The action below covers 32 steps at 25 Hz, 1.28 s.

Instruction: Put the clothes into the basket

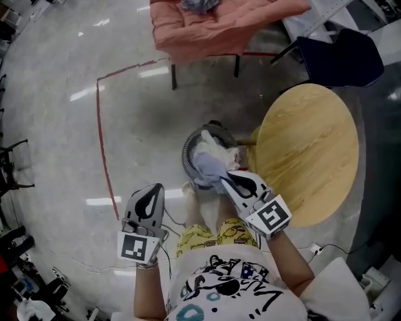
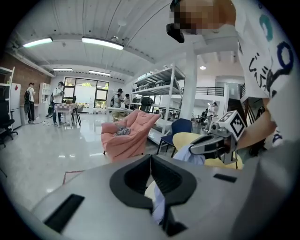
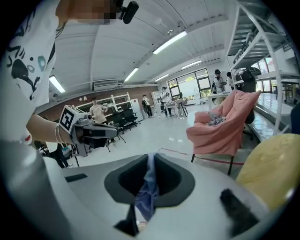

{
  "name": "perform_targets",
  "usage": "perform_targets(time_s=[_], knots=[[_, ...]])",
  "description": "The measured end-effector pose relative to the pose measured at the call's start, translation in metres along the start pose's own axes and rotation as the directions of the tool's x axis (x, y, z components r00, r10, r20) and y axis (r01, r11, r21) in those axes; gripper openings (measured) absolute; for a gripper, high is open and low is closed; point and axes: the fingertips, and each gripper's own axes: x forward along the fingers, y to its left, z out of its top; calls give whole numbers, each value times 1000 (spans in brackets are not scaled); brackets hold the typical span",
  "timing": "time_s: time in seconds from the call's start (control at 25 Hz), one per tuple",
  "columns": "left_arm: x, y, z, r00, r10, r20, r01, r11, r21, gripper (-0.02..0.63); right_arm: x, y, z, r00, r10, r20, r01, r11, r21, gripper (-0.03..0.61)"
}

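A round dark basket (image 1: 188, 149) stands on the floor beside the table, with pale clothes (image 1: 212, 145) piled inside. My right gripper (image 1: 227, 177) hangs over its near rim, shut on a pale blue garment (image 1: 210, 168) that droops onto the pile. In the right gripper view the same cloth (image 3: 147, 197) hangs from the closed jaws. My left gripper (image 1: 156, 188) is lower left of the basket, apart from it. In the left gripper view its jaws meet, and a strip of pale blue cloth (image 2: 159, 206) shows pinched below them. The head view hides that strip.
A round wooden table (image 1: 313, 150) is right of the basket. A pink armchair (image 1: 213, 25) with a grey garment (image 1: 199, 5) stands behind, and a dark blue chair (image 1: 341, 56) at back right. A red tape line (image 1: 103, 138) marks the floor. The person's legs (image 1: 207, 235) are just below the basket.
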Motion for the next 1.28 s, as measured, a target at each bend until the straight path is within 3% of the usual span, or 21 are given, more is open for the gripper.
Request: perform_targets(time_s=[0.16, 0.32, 0.64, 0.96, 1.28], knots=[[12, 3, -9, 1000, -4, 24, 5, 1000, -22, 15, 17, -13, -24, 999, -49, -21, 48, 999, -13, 52], [24, 6, -50, 999, 6, -35, -8, 999, -50, 15, 35, -29, -65, 993, -98, -71, 101, 994, 49, 52], [59, 25, -119, 994, 65, -86, -74, 992, -107, 16, 80, -50, -118, 984, -88, -153, 106, 988, 110, 52], [90, 30, -171, 992, 61, -108, -79, 982, -174, 16, 108, -68, -182, 965, -130, -227, 165, 976, 143, 52], [92, 22, -181, 992, 42, -118, -66, 978, -200, 15, 120, -76, -208, 957, -173, -235, 218, 959, 183, 52]])
